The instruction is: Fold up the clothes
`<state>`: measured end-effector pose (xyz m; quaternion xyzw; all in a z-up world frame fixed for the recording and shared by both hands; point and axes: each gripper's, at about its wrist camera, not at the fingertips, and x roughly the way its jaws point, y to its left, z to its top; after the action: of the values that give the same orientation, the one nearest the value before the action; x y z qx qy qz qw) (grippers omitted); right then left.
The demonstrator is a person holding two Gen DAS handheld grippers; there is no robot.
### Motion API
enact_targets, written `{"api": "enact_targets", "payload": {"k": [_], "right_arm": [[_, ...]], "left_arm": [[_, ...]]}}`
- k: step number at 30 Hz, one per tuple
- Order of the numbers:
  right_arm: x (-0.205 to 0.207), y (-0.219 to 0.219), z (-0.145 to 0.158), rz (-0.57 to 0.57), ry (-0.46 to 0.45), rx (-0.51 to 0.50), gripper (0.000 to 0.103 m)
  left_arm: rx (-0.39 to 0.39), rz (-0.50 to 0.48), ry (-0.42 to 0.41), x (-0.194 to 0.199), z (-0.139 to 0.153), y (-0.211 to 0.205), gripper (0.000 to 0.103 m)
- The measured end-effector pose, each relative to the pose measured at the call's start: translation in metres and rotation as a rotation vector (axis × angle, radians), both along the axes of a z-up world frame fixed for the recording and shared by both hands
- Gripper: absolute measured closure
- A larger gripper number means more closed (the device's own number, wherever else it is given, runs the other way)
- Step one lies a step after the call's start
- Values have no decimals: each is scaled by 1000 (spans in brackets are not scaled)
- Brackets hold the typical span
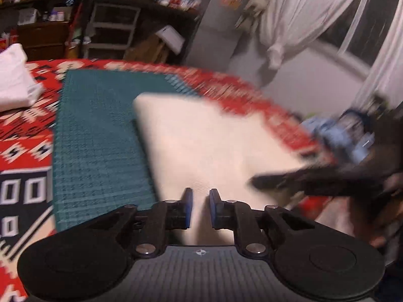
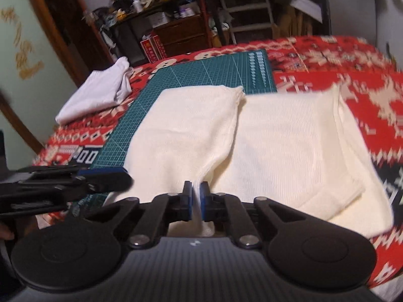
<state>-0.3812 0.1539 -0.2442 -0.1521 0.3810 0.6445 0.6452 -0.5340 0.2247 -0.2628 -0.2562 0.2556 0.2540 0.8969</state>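
My right hand-held gripper [image 2: 196, 201] pinches the cream cloth's [image 2: 289, 138] near edge; the left [image 1: 201, 207] stands narrow, seemingly on cloth too. It lies part-folded on the mat [image 2: 201, 75], soft, limp; best gripped at corners.

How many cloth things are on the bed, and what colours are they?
Cream knitted garment, partly folded: 1
White folded garment: 1
Red patterned blanket: 1
Total: 3

The teal gridded cutting mat is not cloth, so it is not counted.
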Motion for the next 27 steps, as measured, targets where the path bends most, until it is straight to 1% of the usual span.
{"api": "enact_targets", "payload": {"k": [4,7,8,9,10,11,12,13,14,15,16,17,20,22,23,24,25,26,27], "right_arm": [[7,-8,-1,-5,6,-23,97],[17,-11,-3,-9,24,-22,91],[20,-11,0,-20,32,-8,83],[24,-12,4,-33,35,10,80],[28,-8,8,-39,37,21,79],[32,-3,11,-46,39,32,79],[36,1,15,-52,40,42,77],[39,10,17,-55,38,51,76],[42,19,19,-59,36,59,72],[45,28,21,-63,33,68,64],[47,38,20,-76,26,75,61],[49,49,19,-94,21,78,59],[57,79,12,-125,24,74,59],[62,93,7,-133,44,64,62],[64,99,4,-136,54,53,72],[65,104,1,-131,60,45,86],[63,107,-1,-124,53,39,87],[62,110,-3,-118,46,33,89],[61,112,-5,-111,40,28,90]], "left_arm": [[-39,14,-25,-6,0,1,93],[-68,22,-38,-9,5,6,93],[-72,34,-47,-9,8,10,87],[-67,52,-51,-8,11,16,83],[-63,69,-56,-7,13,22,72],[-58,87,-60,-5,16,28,66],[-53,105,-65,-4,19,34,64],[-49,123,-69,-3,22,40,58],[-44,141,-74,-1,25,46,48],[-39,158,-78,0,27,52,45],[-43,172,-78,4,28,60,42],[-57,181,-71,11,27,71,42],[-118,211,-64,27,18,101,42],[-171,233,-69,34,9,118,44],[-198,239,-79,36,5,125,45],[-221,236,-100,35,1,128,47],[-236,232,-122,33,-2,130,60],[-246,229,-140,31,-5,132,75],[-247,234,-148,29,-7,132,77]]}}
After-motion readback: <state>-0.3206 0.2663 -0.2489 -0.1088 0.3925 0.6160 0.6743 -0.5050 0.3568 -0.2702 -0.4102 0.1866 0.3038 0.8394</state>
